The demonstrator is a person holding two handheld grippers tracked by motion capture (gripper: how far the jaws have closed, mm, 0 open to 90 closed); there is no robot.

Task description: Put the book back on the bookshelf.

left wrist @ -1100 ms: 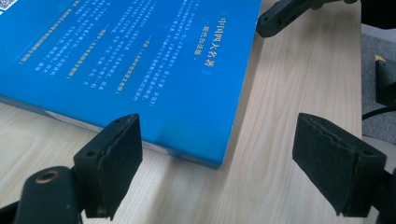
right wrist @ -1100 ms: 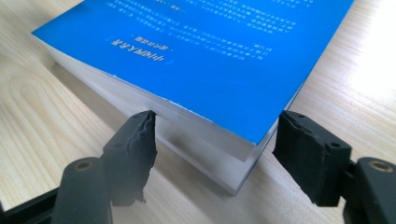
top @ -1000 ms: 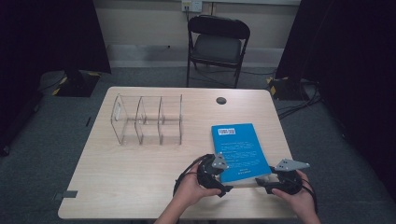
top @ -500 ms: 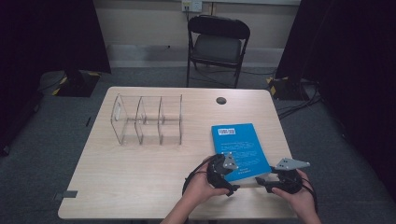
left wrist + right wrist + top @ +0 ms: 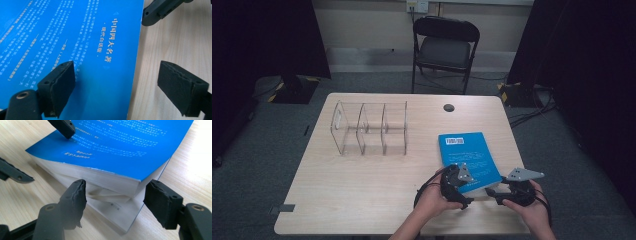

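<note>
Blue and glossy, the book (image 5: 468, 160) lies flat near the tabletop's (image 5: 362, 195) front right corner, its back cover up with white print and a barcode label at the far end. Since a second ago my left gripper (image 5: 460, 186) has slid rightward from the bare wood onto the book's near left corner, while the right gripper (image 5: 492, 192) has kept its place at the near right corner. In the left gripper view my jaws stand wide apart, one pad over the cover and the other over the wood, straddling the book's long edge and clamping nothing. The right jaws have just been closing; in the right gripper view their rough black foam pads (image 5: 75, 195) flank the corner of the pale page block, the cover and upper pages lifted and bowed above a lower sheaf, with a gap showing on both sides, so they are not yet pinching it. The tabletop is light wood grain with rounded corners. A clear acrylic rack (image 5: 369, 128) with three upright bays stands well apart toward the far left, and a small dark disc (image 5: 449, 107) sits near the far edge. Bare wood stretches left of the book to the front edge.
</note>
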